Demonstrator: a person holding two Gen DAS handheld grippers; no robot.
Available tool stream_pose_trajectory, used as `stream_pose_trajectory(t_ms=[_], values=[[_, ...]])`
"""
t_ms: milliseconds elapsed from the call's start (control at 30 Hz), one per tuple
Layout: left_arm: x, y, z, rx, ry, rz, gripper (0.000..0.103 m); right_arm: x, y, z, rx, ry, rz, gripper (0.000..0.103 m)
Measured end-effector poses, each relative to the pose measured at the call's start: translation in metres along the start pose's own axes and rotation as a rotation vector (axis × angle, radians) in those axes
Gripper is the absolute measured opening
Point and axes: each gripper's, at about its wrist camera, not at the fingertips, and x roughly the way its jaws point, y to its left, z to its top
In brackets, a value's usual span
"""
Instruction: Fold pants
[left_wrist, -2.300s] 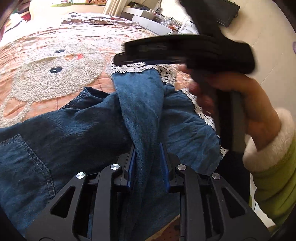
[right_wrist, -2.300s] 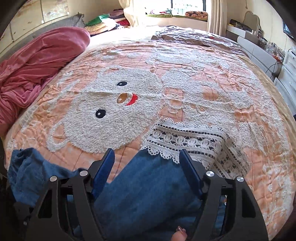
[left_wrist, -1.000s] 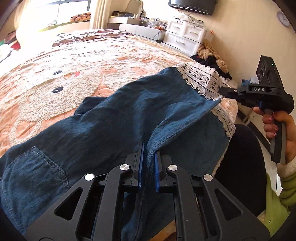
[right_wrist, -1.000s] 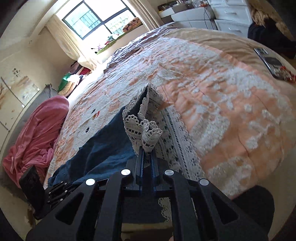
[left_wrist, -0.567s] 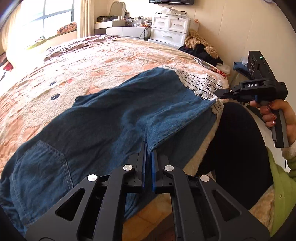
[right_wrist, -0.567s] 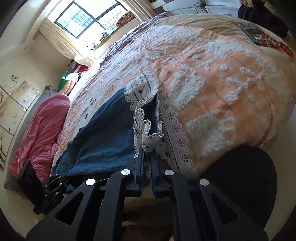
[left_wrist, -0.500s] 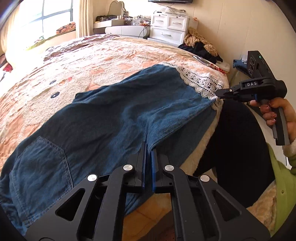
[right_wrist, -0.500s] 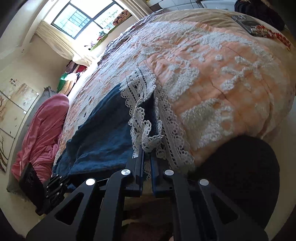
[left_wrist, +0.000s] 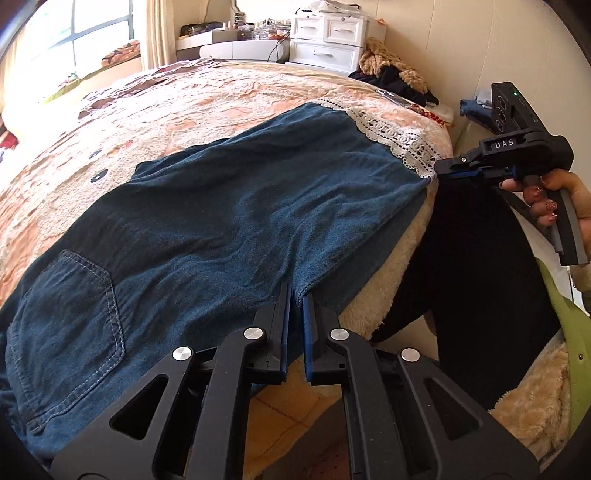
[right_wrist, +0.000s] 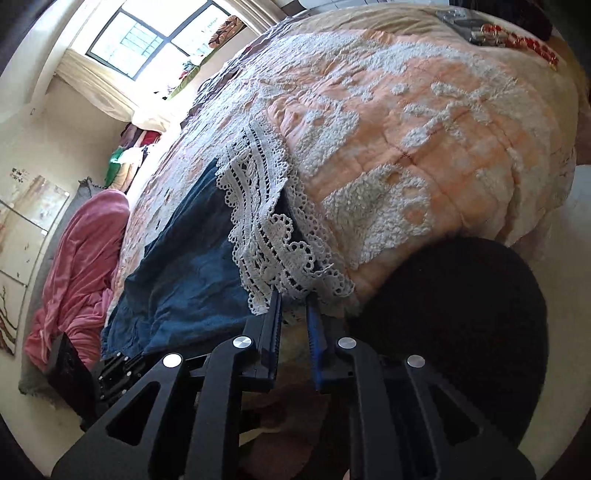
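A home bedroom: a quilted bed (left_wrist: 229, 99) fills the frame, white drawers (left_wrist: 328, 40) top center, curtained window (right_wrist: 155, 40) upper left, clothes (right_wrist: 125, 158) piled left.

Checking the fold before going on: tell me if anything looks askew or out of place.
The pants lie smooth on the bedspread, but their near edge and lace hem hang over the bed's edge. Left gripper and right gripper look slightly parted around the fabric.

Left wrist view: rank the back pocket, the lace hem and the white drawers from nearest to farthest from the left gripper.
1. Back pocket, on the jeans, left of the left gripper.
2. Lace hem, far right end of the jeans.
3. White drawers, against the back wall beyond the bed.
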Motion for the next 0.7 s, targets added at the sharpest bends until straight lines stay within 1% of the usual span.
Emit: stream_pose_trajectory(t_ms=[67, 100, 167, 200, 233, 300, 333, 400, 433, 467, 600, 700], values=[[-0.005, 0.000, -0.003, -0.014, -0.010, -0.021, 0.005, -0.011, 0.003, 0.003, -0.017, -0.033, -0.011, 0.028], [-0.008, 0.000, -0.004, -0.021, -0.016, -0.030, 0.006, -0.015, 0.004, 0.003, -0.027, -0.047, -0.020, 0.029], [-0.018, 0.001, -0.008, -0.032, -0.034, -0.026, 0.009, -0.022, 0.013, 0.006, -0.095, -0.077, -0.049, 0.032], [-0.022, 0.001, -0.009, -0.041, -0.043, -0.020, 0.010, -0.024, 0.018, 0.006, -0.127, -0.087, -0.058, 0.035], [-0.028, 0.003, -0.011, -0.049, -0.052, -0.003, 0.013, -0.024, 0.022, 0.007, -0.152, -0.091, -0.064, 0.042], [-0.037, 0.003, -0.013, -0.051, -0.064, 0.032, 0.018, -0.022, 0.023, 0.010, -0.166, -0.095, -0.065, 0.044], [-0.041, 0.003, -0.014, -0.053, -0.067, 0.039, 0.021, -0.018, 0.022, 0.012, -0.167, -0.083, -0.063, 0.047], [-0.043, 0.000, -0.015, -0.040, -0.064, 0.055, 0.026, -0.013, 0.019, 0.015, -0.161, -0.074, -0.071, 0.048], [-0.042, -0.003, -0.013, -0.022, -0.059, 0.068, 0.029, -0.009, 0.017, 0.017, -0.163, -0.064, -0.071, 0.048], [-0.039, -0.009, -0.011, 0.005, -0.054, 0.089, 0.030, -0.007, 0.016, 0.017, -0.160, -0.054, -0.074, 0.048], [-0.024, -0.029, 0.004, 0.103, -0.066, 0.108, 0.030, 0.003, 0.016, 0.022, -0.154, -0.031, -0.072, 0.048], [-0.006, -0.045, 0.013, 0.185, -0.048, 0.141, 0.029, 0.007, 0.015, 0.024, -0.158, -0.011, -0.063, 0.047]])
